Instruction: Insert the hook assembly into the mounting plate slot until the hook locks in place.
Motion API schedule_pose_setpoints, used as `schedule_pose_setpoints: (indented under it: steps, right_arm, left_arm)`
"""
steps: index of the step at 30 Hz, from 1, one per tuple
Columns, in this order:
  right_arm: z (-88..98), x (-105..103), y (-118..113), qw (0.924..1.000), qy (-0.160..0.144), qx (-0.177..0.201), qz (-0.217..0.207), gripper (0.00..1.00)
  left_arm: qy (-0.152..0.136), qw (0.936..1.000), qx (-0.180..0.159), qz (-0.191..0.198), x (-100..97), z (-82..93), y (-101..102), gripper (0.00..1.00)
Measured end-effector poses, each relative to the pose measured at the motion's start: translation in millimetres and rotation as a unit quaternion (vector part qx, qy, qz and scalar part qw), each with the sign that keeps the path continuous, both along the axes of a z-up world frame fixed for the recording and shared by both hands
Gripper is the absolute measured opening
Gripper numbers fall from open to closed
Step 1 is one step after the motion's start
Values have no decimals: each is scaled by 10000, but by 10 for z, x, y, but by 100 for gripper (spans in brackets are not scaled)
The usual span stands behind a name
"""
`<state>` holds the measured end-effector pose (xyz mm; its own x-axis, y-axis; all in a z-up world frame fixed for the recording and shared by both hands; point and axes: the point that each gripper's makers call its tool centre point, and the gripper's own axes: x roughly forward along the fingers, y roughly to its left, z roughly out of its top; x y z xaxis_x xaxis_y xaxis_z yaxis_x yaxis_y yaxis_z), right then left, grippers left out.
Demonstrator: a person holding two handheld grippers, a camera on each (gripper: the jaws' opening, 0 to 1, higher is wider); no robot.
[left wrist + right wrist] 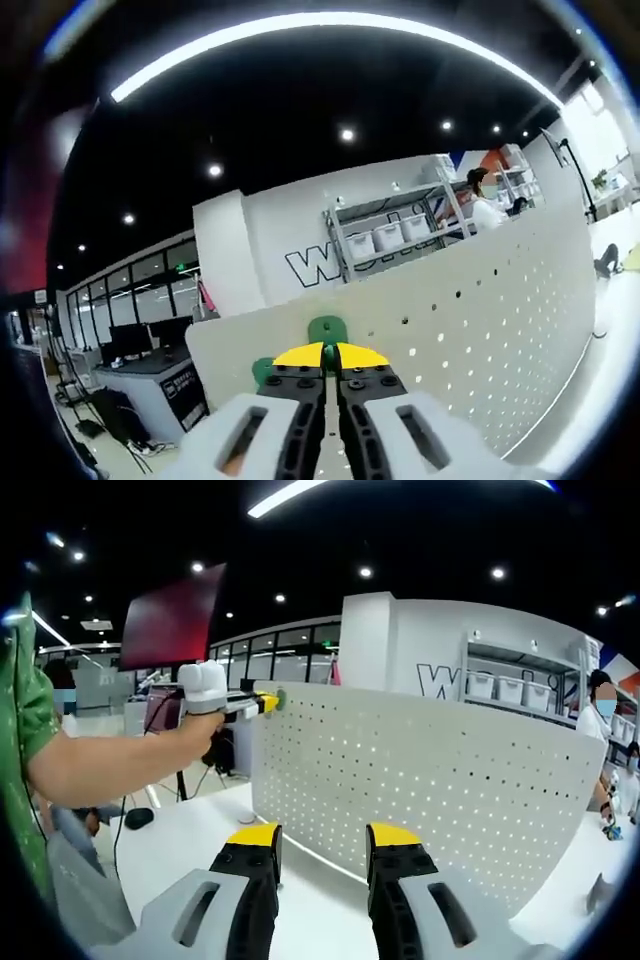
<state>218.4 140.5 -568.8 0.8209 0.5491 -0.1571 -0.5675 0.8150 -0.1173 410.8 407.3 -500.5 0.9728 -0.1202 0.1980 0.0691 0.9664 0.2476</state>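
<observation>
Right gripper (320,852): jaws apart, nothing between them, yellow tips up from bottom of view. They point at a white pegboard (420,780) standing upright on a white table (200,850). At the board's top left corner the left gripper (268,702) (held by a hand (200,730), bare forearm, green sleeve) has its yellow tips up against the edge, next to a small green hook (281,695). Can't tell its jaw state. Shelves w/ white bins (510,688) behind.

Left claw (330,365) pinched closed (arm outstretched); right claw (322,842) spread wide.
</observation>
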Motion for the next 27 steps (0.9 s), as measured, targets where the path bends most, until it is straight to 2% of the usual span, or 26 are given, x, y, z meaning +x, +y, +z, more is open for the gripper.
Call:
schedule_pose_setpoints:
  steps: [4,8,15,27]
  right_arm:
    - [10,12,45,10000,-8,32,41,34]
    - [24,2,75,10000,-22,5,96,34]
    - [13,-2,-13,10000,-2,-10,27,34]
    - [-12,0,12,10000,31,-27,81,34]
  left_arm:
    - [22,10000,-20,-51,-11,-27,-22,1]
    - [-3,9997,-224,-78,-14,-54,-32,1]
    - [-126,9990,-421,-74,-2,-62,-22,2]
    - [-233,9984,-497,-141,2,-122,-26,2]
